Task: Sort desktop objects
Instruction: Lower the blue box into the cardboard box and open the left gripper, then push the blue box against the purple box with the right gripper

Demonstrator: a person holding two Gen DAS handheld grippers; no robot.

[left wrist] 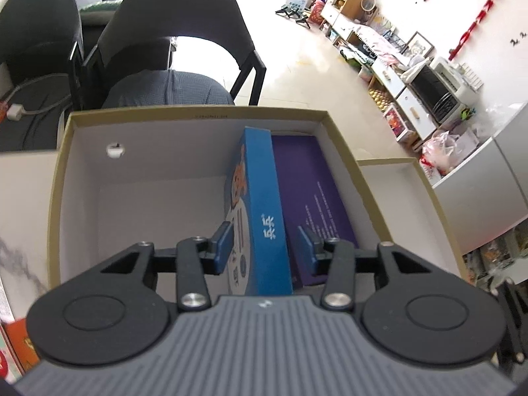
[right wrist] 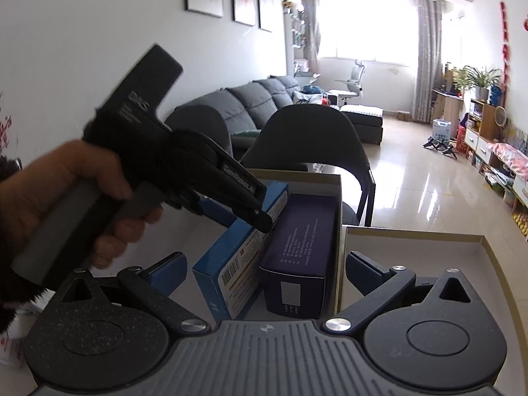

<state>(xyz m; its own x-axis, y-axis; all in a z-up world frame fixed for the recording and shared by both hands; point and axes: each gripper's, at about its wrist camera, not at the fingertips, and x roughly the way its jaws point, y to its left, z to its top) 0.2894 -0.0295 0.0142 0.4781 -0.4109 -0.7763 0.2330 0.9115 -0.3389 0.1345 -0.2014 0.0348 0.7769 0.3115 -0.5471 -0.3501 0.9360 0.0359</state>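
Note:
An open cardboard box (left wrist: 198,113) holds a blue box (left wrist: 269,217) standing on its long edge and a purple box (left wrist: 313,181) lying flat to its right. My left gripper (left wrist: 265,244) is open and straddles the top edge of the blue box, with small gaps at both pads. In the right wrist view a hand (right wrist: 66,191) holds that left gripper (right wrist: 260,219) over the blue box (right wrist: 231,257), which leans on the purple box (right wrist: 307,231). My right gripper (right wrist: 264,274) hangs open and empty at the near end of the box.
A shallow cardboard lid (left wrist: 389,162) (right wrist: 412,235) lies right of the box. Two black chairs (left wrist: 178,10) stand just beyond the table edge. A marble tabletop (left wrist: 19,257) shows on the left, with an orange packet (left wrist: 19,346) near the corner.

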